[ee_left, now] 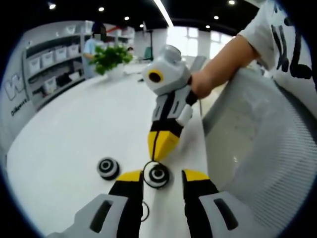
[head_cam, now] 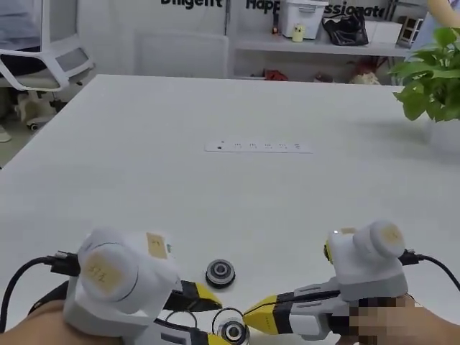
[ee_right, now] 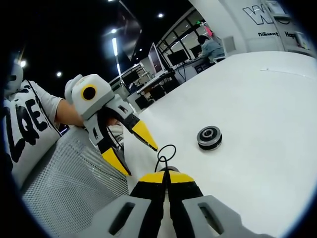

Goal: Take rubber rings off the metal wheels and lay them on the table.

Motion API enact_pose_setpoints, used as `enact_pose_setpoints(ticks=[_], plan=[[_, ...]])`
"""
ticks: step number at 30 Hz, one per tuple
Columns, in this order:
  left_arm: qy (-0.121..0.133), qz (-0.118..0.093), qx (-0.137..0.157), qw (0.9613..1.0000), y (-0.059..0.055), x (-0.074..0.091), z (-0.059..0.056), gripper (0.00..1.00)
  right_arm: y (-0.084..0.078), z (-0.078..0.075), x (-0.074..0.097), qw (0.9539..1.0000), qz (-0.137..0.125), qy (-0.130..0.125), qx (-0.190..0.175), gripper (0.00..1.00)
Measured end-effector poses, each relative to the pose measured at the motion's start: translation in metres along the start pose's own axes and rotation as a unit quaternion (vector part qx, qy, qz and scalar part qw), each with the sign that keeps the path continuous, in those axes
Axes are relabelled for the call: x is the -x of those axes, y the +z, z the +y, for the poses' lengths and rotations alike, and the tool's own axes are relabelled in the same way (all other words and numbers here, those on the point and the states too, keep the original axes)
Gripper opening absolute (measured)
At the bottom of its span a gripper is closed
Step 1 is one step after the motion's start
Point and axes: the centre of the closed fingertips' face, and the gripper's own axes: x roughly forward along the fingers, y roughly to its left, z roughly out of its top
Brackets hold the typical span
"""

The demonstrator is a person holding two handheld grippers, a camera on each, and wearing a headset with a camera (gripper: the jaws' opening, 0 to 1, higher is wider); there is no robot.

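Open-plan office with a lab or showroom feel. Big white worktop with a flush power strip in the middle. White wall behind has large dark lettering, cut off at the top. Wall shelf holds a white storage bin and odds and ends. More shelves with rows of bins in the left gripper view. White office chair at the left, potted plant at the right. Ceiling has spotlights and a long strip light. Right gripper view: a seated person at desks with monitors.
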Motion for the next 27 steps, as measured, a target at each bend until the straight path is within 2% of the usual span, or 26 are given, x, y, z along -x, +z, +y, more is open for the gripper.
enact_pose_setpoints(ticks=[13, 27], plan=[[0.014, -0.017, 0.007, 0.9997, 0.002, 0.021, 0.002, 0.41, 0.011, 0.006, 0.002, 0.9999, -0.006, 0.005, 0.011, 0.00], [0.038, -0.031, 0.017, 0.9987, -0.003, 0.044, 0.013, 0.51, 0.020, 0.009, -0.005, 0.9998, -0.011, 0.010, 0.014, 0.00]])
